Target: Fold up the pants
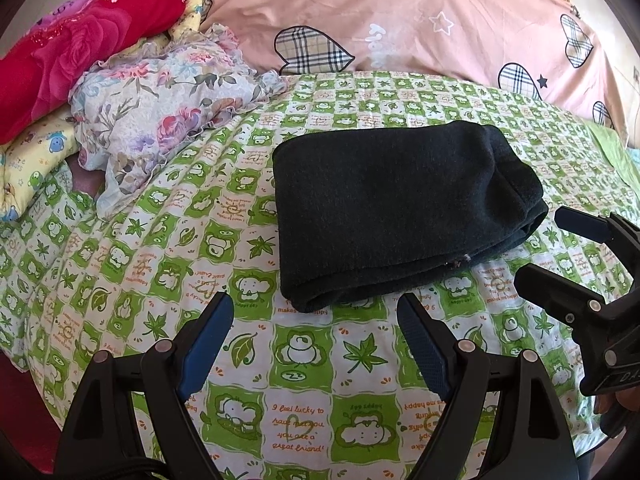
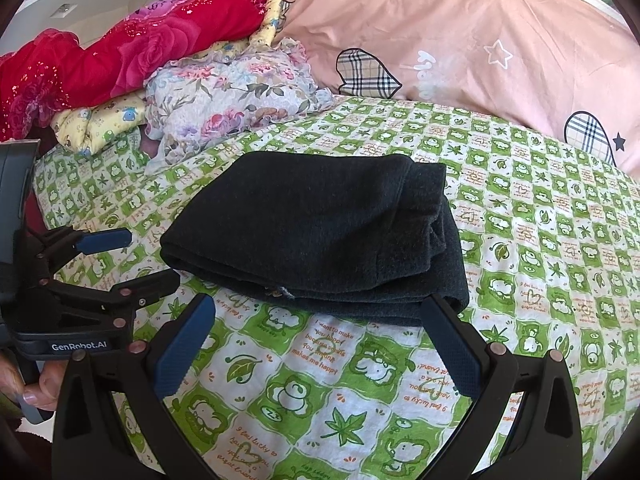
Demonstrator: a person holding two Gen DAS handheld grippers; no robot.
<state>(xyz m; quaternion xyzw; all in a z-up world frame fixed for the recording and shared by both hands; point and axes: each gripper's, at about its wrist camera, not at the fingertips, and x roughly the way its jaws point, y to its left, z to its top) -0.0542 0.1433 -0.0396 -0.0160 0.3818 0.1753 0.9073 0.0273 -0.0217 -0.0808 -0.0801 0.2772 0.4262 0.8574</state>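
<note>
1. Nearest the lens of the left wrist view, the left gripper (image 1: 316, 312) stands with its two blue-padded fingers spread wide apart, holding nothing, above the bedsheet (image 1: 312, 400), a green-and-white check printed with cartoon animals, leaves and short orange captions.
2. At the same near range in the right wrist view, the right gripper (image 2: 320, 314) is likewise spread wide and holds nothing; the tip of its right finger lies just beside the near right corner of the folded garment, and contact cannot be determined.
3. Each tool appears in the other's view: the right gripper (image 1: 536, 246) enters at the right edge of the left view, and the left gripper (image 2: 154, 258), marked "GenRobot.AI", enters at the left edge of the right view, its fingers parted; fingers of the left hand (image 2: 40, 388) show below it.
4. Beyond the fingertips, the pants (image 1: 400, 208), dark charcoal knit, lie folded into a compact, stacked rectangle flat on the sheet, near the middle of the bed (image 2: 320, 228); both grippers sit just short of the near edge.
5. Farther back and to the left, a floral ruffled cloth (image 1: 160, 112) is heaped on the sheet, beside a yellow cartoon-print quilt (image 1: 36, 160) and under a red rose-patterned blanket (image 1: 72, 48).
6. Farthest back, a pink duvet (image 1: 420, 12) with plaid hearts and stars spans the head of the bed.
</note>
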